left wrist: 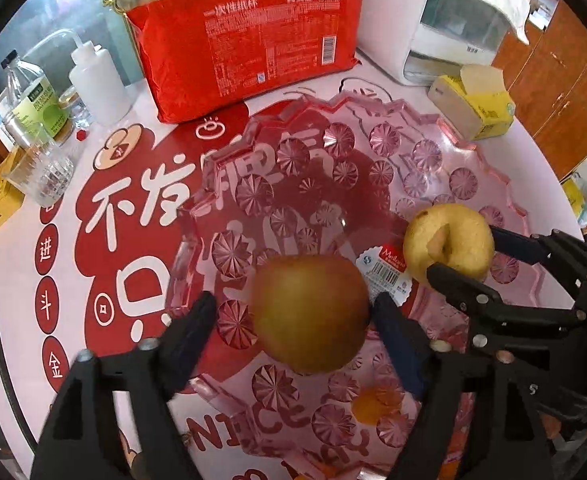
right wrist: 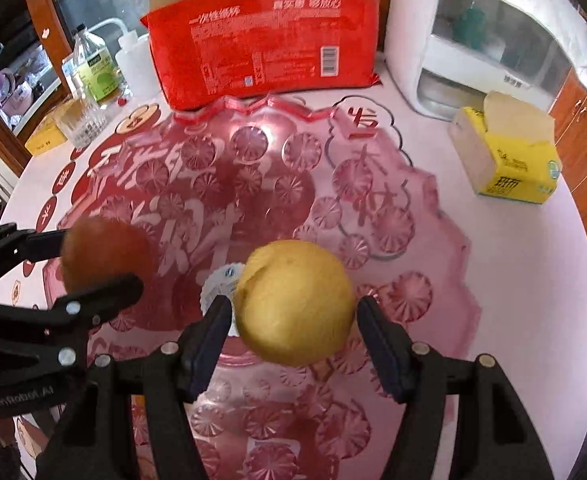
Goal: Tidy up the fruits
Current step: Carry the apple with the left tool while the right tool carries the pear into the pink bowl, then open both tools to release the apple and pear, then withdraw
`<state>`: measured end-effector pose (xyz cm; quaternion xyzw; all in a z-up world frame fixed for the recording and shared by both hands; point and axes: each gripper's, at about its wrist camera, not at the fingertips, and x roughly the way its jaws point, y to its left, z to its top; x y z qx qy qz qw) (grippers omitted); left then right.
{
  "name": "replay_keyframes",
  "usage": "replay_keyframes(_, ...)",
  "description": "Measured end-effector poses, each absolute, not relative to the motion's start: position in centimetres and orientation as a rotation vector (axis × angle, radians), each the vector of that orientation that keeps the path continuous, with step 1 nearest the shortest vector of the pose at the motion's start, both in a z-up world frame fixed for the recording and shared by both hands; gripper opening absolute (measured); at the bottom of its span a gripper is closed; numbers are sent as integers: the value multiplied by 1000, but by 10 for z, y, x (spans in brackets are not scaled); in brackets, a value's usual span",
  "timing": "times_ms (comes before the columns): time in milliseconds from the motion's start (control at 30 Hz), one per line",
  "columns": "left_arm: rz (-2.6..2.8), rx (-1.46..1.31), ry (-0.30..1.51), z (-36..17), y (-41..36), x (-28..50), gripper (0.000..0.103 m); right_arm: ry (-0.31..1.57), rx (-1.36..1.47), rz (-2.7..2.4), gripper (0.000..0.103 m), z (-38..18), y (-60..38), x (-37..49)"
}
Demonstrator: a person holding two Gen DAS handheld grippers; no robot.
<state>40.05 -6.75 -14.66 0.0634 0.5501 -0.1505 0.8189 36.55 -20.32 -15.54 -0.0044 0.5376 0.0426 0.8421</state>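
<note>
I find both fruits over the pink glass dish (left wrist: 373, 128), which sits on the bench (right wrist: 513, 264) in front of a red packet (left wrist: 249, 40).

Left tongs (left wrist: 293, 320): the brown fruit (left wrist: 309, 312) lies between the fingers, with a clear gap on its left side in the left wrist view. I judge these tongs spread and the fruit released or nearly so.

Right tongs (right wrist: 293, 332): the yellow fruit (right wrist: 293, 300) lies between the fingers, a small gap showing at the right finger. I read these as spread too, though the left finger is close enough that contact cannot be excluded.

Progress, in my judgement: placement of these two fruits is almost complete. What remains is to lift both tongs clear. I see no other loose fruit on the bench.
</note>
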Motion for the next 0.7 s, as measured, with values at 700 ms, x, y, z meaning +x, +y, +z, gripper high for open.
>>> replay_keyframes(700, -253, 87, 997, -45, -35, 324, 90, 1043, 106, 140, 68, -80, -206, 309)
